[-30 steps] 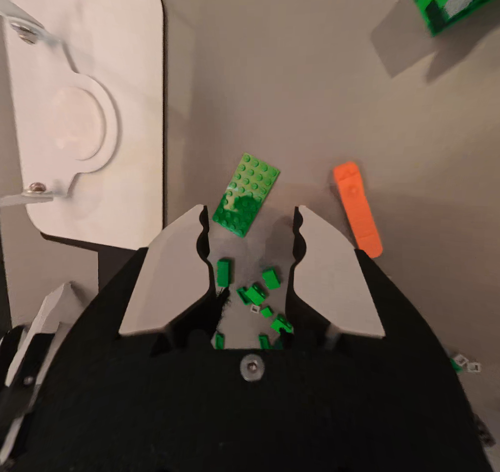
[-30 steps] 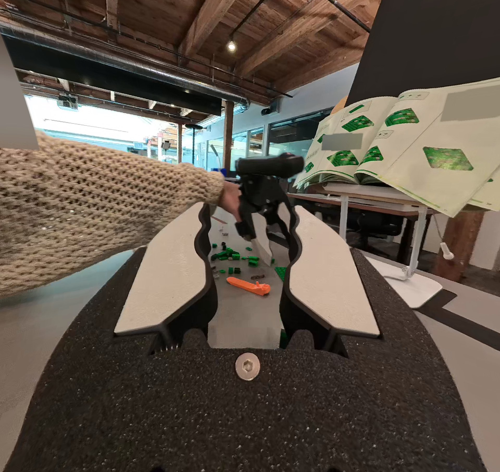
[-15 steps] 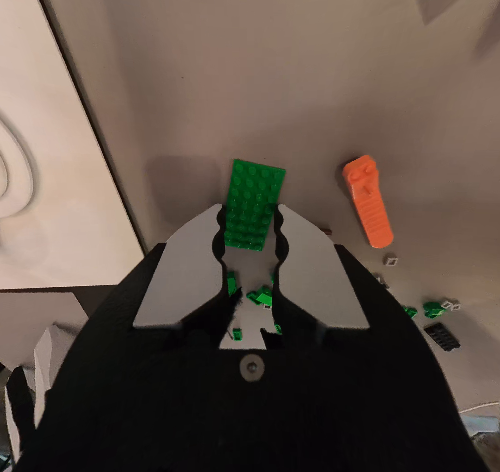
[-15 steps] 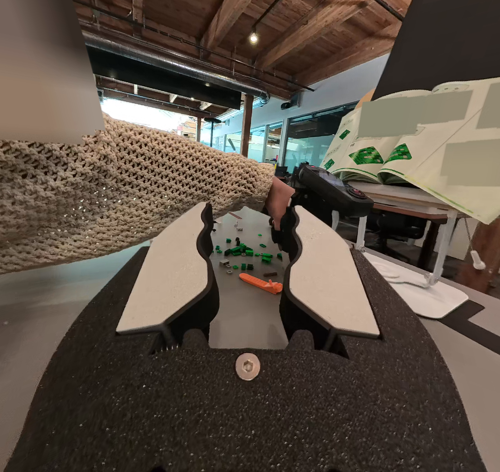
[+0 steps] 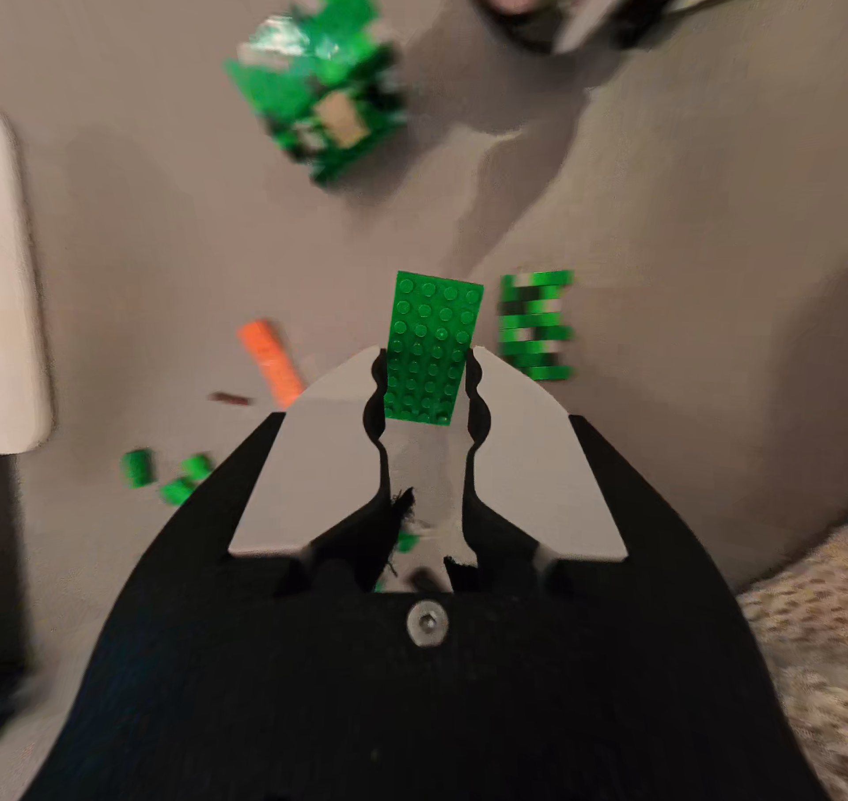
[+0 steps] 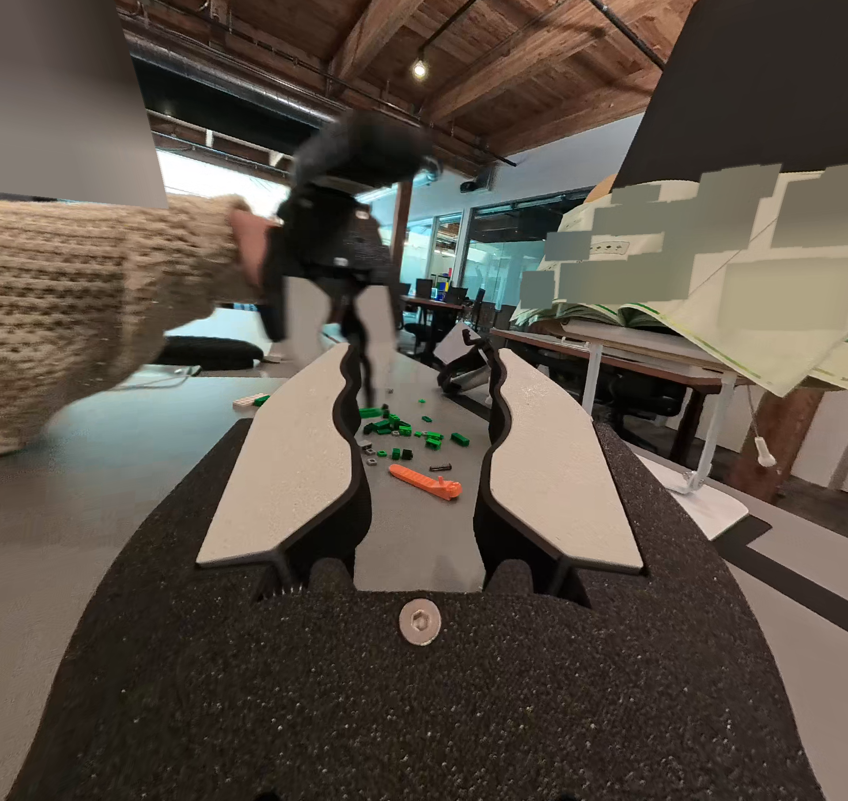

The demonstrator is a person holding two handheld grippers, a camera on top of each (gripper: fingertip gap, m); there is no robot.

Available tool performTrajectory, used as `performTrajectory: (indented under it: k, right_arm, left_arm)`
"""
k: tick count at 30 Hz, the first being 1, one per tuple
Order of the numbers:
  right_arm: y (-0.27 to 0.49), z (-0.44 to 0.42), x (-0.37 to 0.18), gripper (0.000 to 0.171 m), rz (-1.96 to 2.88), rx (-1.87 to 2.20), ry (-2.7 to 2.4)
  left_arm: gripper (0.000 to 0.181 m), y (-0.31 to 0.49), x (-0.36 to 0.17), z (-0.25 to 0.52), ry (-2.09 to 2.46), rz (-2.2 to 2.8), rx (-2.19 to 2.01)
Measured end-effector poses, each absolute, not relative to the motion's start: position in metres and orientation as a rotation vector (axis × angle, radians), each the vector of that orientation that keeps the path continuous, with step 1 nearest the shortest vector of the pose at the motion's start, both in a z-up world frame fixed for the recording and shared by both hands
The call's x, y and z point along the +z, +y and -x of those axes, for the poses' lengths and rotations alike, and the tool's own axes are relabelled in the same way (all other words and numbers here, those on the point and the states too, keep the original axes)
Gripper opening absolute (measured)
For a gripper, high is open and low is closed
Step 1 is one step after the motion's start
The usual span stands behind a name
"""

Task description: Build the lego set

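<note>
My left gripper (image 5: 426, 351) is shut on a flat green studded plate (image 5: 433, 343). Both pads press its long edges, and it is held above the grey table (image 5: 642, 274). A partly built green model (image 5: 321, 95) lies ahead, blurred, and a striped green and black stack (image 5: 534, 325) lies just right of the plate. The right wrist view shows the left gripper (image 6: 339, 302) raised over the loose green pieces (image 6: 404, 430). My right gripper (image 6: 422, 352) is open and empty, low over the table and facing those pieces.
An orange brick separator (image 5: 270, 361) lies left of the plate and also shows in the right wrist view (image 6: 424, 476). An instruction booklet (image 6: 734, 320) rests on a white stand (image 6: 706, 503) at the right. A knitted sleeve (image 6: 92, 283) reaches in from the left.
My left gripper's pads came together on the green plate as it lay on the table. It then lifted the plate and swung it toward the built model. My right gripper stayed open.
</note>
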State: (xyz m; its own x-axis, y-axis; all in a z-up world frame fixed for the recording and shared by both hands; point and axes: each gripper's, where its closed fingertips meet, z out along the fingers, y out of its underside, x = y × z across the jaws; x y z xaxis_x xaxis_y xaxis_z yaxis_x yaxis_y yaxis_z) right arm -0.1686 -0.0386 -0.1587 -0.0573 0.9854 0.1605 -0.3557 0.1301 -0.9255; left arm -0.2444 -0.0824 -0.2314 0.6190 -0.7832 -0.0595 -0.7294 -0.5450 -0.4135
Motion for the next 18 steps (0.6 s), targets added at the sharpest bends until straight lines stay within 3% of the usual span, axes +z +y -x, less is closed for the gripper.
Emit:
performTrajectory:
  k: [7, 18]
  right_arm:
    - [-0.059, 0.177, -0.175, 0.055, 0.781, 1.340, -1.275]
    - [-0.113, 0.186, -0.268, 0.052, 1.030, 1.319, -2.152]
  left_arm:
    - [0.032, -0.172, -0.268, 0.170, 1.151, 2.556, -0.242]
    - [0.033, -0.177, -0.308, 0.155, 1.142, 2.663, -0.140]
